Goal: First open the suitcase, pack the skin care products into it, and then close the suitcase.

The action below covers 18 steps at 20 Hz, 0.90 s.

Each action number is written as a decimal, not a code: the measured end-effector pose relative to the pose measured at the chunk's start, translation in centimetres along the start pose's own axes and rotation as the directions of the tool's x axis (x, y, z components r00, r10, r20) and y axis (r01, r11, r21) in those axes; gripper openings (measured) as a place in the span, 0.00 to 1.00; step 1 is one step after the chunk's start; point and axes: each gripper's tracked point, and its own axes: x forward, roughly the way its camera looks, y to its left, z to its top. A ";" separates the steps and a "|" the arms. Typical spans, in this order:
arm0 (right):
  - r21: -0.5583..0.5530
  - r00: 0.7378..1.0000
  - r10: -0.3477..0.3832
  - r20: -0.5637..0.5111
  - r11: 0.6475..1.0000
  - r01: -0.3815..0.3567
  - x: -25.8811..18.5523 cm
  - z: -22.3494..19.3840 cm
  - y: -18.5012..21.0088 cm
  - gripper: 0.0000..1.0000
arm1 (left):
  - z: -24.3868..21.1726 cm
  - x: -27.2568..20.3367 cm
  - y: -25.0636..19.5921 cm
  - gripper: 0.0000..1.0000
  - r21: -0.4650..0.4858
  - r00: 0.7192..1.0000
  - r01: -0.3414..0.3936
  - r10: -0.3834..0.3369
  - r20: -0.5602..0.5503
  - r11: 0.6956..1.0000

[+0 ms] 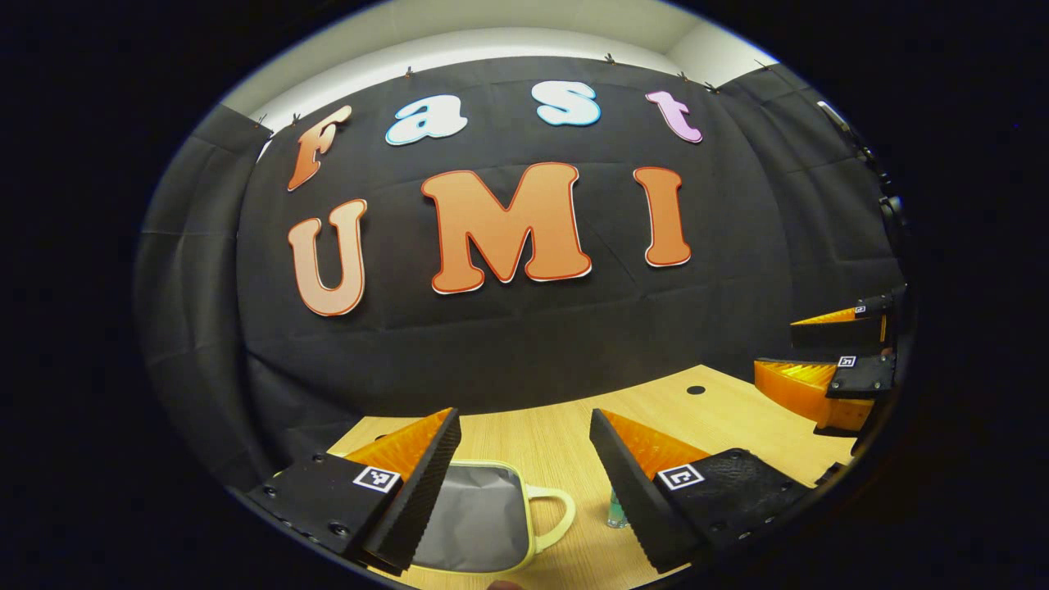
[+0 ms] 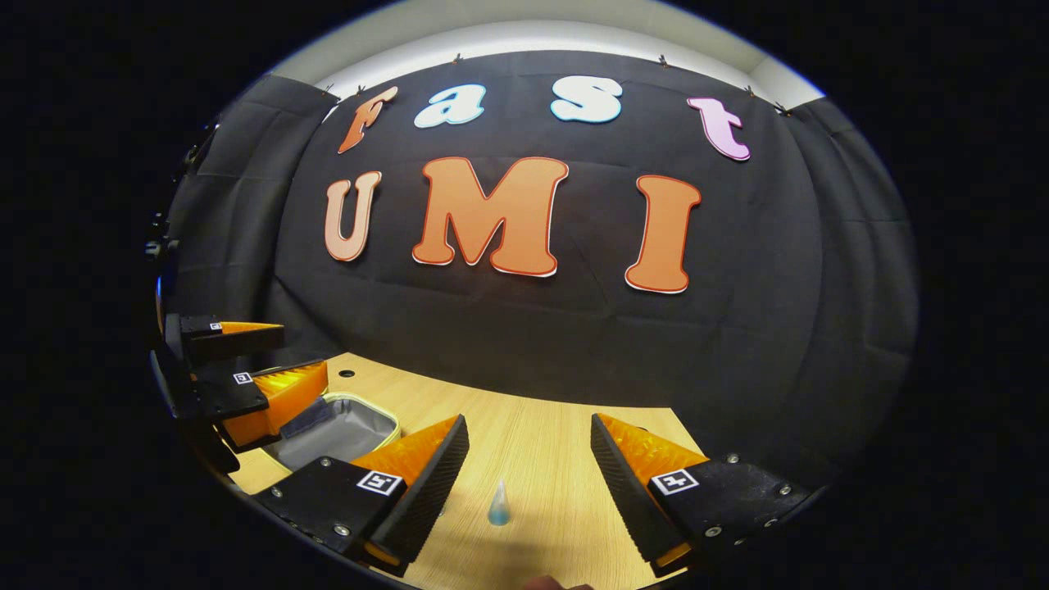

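Two grippers hover spread and empty: left gripper (image 1: 524, 471) over the open suitcase (image 1: 479, 520), right gripper (image 2: 529, 475) above the small bottle (image 2: 498, 503); packing step, so next descend and pinch it

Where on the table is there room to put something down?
The wooden table is bare between the little bottle and the cloth wall, and on past the bottle toward the table's far edge. It is crowded by the open suitcase, where the left hand-held gripper hovers just over it.
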 end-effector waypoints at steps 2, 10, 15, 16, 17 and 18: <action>-0.006 1.000 0.012 0.000 1.000 -0.012 0.0 -0.1 -0.1 0.95 | -0.3 -0.3 -0.4 0.98 0.005 1.000 -0.005 0.005 -0.006 1.000; -0.024 0.999 0.048 0.005 0.999 -0.048 -0.3 -0.5 -0.8 0.95 | -0.9 -0.9 -1.7 0.98 0.004 1.000 -0.023 0.023 -0.012 1.000; -0.020 0.998 0.057 -0.023 0.998 -0.057 -0.8 -2.0 -1.2 0.95 | -6.0 -0.5 -4.5 0.98 0.023 0.993 0.037 -0.034 -0.112 0.999; -0.022 0.998 0.056 -0.029 0.998 -0.057 -0.8 -2.2 -1.3 0.95 | -7.4 -0.4 -5.2 0.98 0.024 0.989 0.054 -0.050 -0.139 0.998; -0.026 0.998 0.053 -0.035 0.998 -0.054 -0.8 -2.5 -1.5 0.95 | -8.8 -0.2 -5.8 0.98 0.023 0.984 0.070 -0.065 -0.166 0.997; -0.030 0.998 0.049 -0.041 0.998 -0.050 -1.0 -2.8 -1.7 0.95 | -10.2 0.1 -6.5 0.98 0.020 0.978 0.084 -0.079 -0.192 0.996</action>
